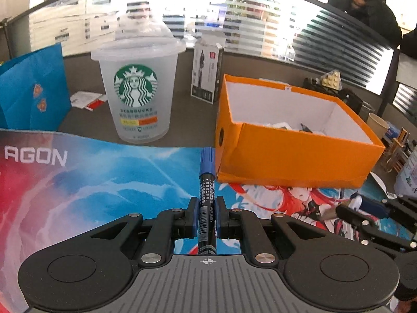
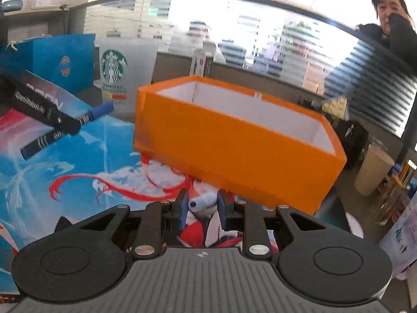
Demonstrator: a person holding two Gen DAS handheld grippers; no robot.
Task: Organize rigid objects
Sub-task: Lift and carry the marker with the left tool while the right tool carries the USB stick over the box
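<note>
Nearest in the left wrist view, the left gripper (image 1: 206, 217) is clamped on a marker (image 1: 206, 203) with a black barrel and a blue cap; the barrel runs straight out between the pads toward 12 o'clock, its capped end close to the near left corner of an orange box (image 1: 294, 156). In the right wrist view, the right gripper (image 2: 202, 208) is narrowed around a small white object (image 2: 204, 201) that sits between its blue pads; what the object is cannot be told. From that view the left gripper and its marker show at 9 o'clock, held above the mat and apart from the box.

Below both tools lies a printed desk mat (image 1: 86, 180), blue and red, with the word AGON and a red-haired cartoon figure. The orange box sits on the mat's far edge at 1 o'clock from the left gripper, open at the top, white inside, with a few small items in its near right corner. Bare mat lies open to the left of the box.

Past the mat, on a dark tabletop (image 1: 190, 114), a frosted Starbucks cup (image 1: 136, 91) stands upright at 11 o'clock, just left of the box. A blue paper bag (image 1: 34, 88) stands at 10 o'clock, and a tall product carton (image 1: 207, 70) stands behind the box and cup. A paper cup (image 1: 378, 125) sits at 3 o'clock beyond the box.

Farthest off, a striped glass partition (image 1: 260, 31) crosses the room, and a person in dark clothing (image 1: 365, 7) stands at 2 o'clock behind it
</note>
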